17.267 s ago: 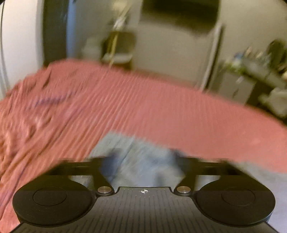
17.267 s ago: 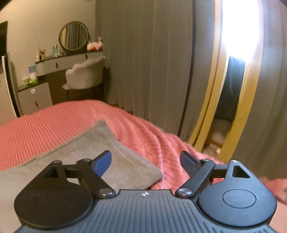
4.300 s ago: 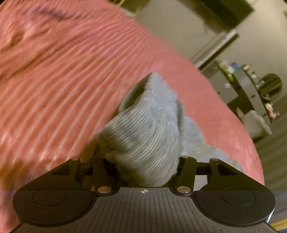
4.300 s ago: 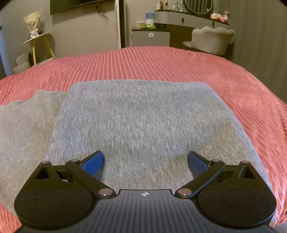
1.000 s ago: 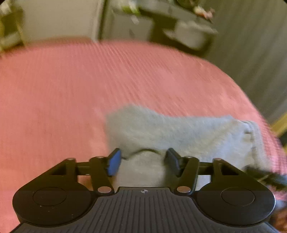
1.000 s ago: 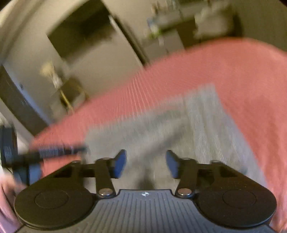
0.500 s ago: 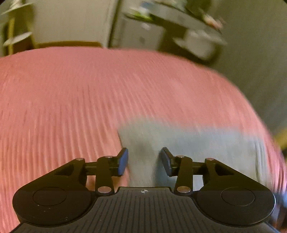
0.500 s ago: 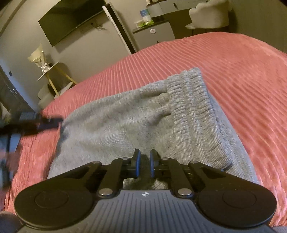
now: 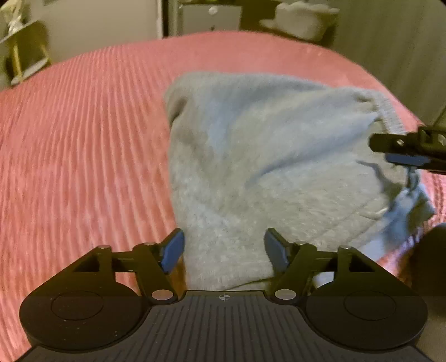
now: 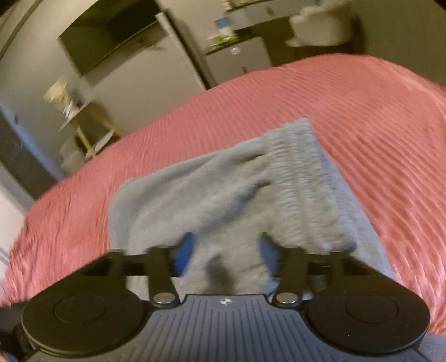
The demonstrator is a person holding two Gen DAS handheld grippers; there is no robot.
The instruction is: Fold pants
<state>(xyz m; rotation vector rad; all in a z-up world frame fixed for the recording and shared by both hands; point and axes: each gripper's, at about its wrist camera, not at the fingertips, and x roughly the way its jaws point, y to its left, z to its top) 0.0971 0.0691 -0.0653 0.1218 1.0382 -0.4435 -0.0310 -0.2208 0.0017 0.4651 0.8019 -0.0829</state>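
Observation:
The grey pants lie folded in a loose bundle on the pink ribbed bedspread. My left gripper is open, its fingers either side of the bundle's near left corner. In the right wrist view the pants lie just ahead, ribbed waistband on the right. My right gripper is open over the near edge of the cloth; the view is blurred. Its fingers also show at the right edge of the left wrist view, close above the waistband end.
The bedspread fills most of both views. Behind the bed stand a white cabinet, a pale chair, a wall-mounted dark screen and a small side table.
Both grippers have opened wider; the right one was shut half a second ago. The pants bundle now lies larger and closer in the left wrist view.

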